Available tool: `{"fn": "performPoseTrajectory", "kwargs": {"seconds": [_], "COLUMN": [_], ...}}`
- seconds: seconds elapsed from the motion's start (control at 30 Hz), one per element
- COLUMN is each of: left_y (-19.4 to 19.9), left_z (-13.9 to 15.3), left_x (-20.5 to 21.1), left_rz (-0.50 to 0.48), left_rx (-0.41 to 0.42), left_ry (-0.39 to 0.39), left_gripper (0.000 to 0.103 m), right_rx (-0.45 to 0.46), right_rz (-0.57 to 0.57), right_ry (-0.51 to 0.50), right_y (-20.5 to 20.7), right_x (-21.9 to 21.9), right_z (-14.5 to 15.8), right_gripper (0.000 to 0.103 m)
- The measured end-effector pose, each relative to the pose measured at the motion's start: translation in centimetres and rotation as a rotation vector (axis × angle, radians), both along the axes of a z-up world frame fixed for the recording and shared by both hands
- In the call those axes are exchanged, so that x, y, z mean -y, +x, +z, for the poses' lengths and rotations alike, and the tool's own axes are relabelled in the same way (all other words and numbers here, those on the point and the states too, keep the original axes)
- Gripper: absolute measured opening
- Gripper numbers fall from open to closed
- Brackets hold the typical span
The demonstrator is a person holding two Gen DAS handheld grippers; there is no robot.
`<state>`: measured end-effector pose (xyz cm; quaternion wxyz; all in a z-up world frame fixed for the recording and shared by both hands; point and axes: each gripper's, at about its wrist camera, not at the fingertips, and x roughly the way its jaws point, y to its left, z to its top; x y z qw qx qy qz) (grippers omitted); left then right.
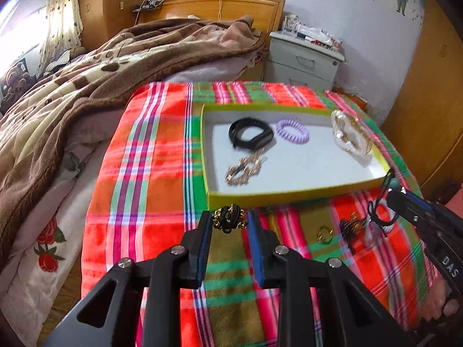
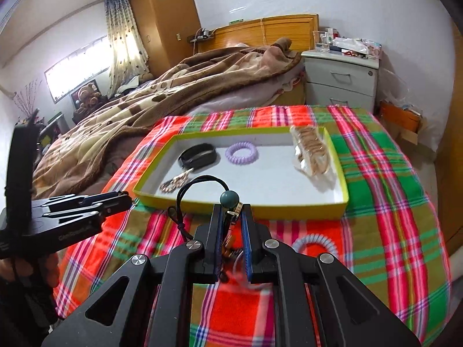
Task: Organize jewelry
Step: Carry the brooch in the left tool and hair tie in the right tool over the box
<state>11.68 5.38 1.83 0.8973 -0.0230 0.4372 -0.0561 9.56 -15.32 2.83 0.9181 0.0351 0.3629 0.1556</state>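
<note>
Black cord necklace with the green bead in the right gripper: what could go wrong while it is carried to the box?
The black cord necklace with the green bead hangs in a loose loop that might catch the rim of the yellow-edged shallow box. The right gripper pinches only near the bead, so it could slip.

Woven plaid cloth [image 1: 144, 190] looks soft; the paperboard tray [image 1: 289, 195] matt; the bedside blanket [image 1: 86, 86] fleecy.

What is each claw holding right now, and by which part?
Left claw: the black-and-gold chain bracelet, bunched, pinched at the fingertips. Right claw: the black cord necklace, gripped just below its green bead, cord looping out left.
</note>
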Motion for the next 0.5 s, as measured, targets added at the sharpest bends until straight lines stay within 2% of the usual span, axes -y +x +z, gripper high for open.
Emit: {"fn": "performPoseTrajectory", "kwargs": {"seconds": [0.27,0.5], "left_y": [2.3,4.9], "left_z": [2.0,1.4], "left_x": [1.8,3.7], "left_rz": [-0.05,-0.094], "left_rx": [0.045,0.027], "left_ry": [-0.016,-0.033], "left_gripper": [0.026,0.026], "right_rx": [-0.018,-0.047], "right_rz": [-0.049,-0.046], "right_ry": [-0.009,-0.057], "right_y": [4.0,8.3], "right_x": [1.3,1.1], "right_z": [0.6,0.3], "right_gripper": [0.012,0.012]}}
